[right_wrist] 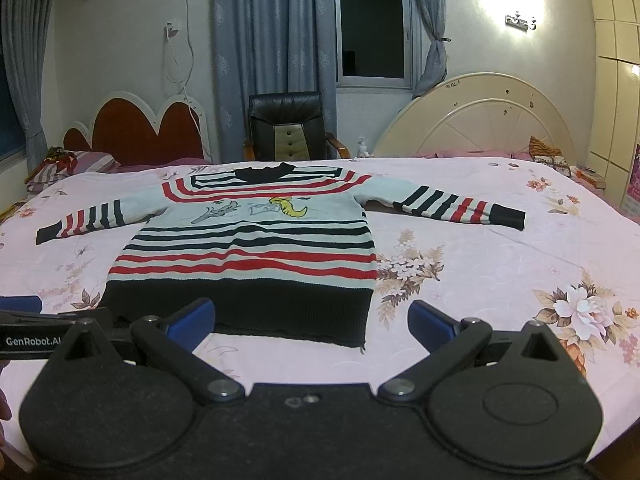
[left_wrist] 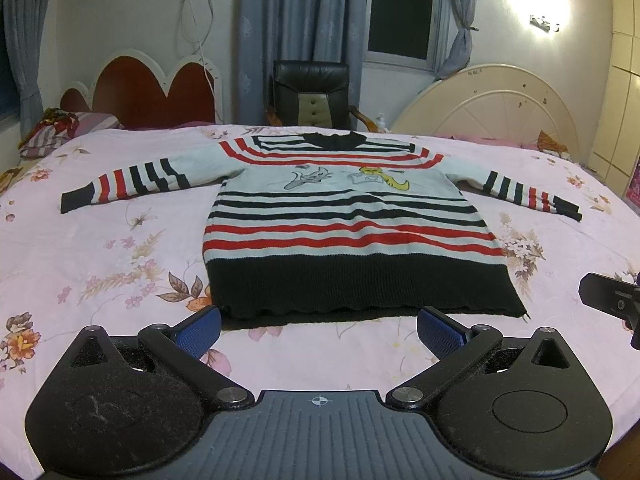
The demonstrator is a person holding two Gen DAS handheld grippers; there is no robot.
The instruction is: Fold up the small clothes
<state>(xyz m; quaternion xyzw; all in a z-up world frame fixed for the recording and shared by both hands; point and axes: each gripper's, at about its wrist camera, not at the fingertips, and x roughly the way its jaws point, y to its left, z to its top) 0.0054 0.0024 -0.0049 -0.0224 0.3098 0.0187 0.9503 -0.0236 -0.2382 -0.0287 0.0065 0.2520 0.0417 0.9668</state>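
Note:
A small striped sweater (left_wrist: 344, 216) (right_wrist: 256, 248) lies flat, front up, on the pink floral bedsheet (left_wrist: 100, 240), with both sleeves spread out sideways and its black hem nearest me. It has red and black stripes and cartoon pictures on the chest. My left gripper (left_wrist: 319, 330) hovers open just short of the hem, nothing between its blue pads. My right gripper (right_wrist: 311, 322) is open too, near the hem's right corner (right_wrist: 362, 346). Part of the right gripper (left_wrist: 612, 300) shows at the left wrist view's right edge; the left one (right_wrist: 32, 328) shows at the right wrist view's left edge.
The sheet (right_wrist: 500, 280) spreads wide on both sides of the sweater. Behind the bed stand a black office chair (left_wrist: 312, 96), a red heart-shaped headboard (left_wrist: 148, 88) and a cream round headboard (left_wrist: 492, 104). Pillows (left_wrist: 52, 132) lie at the far left.

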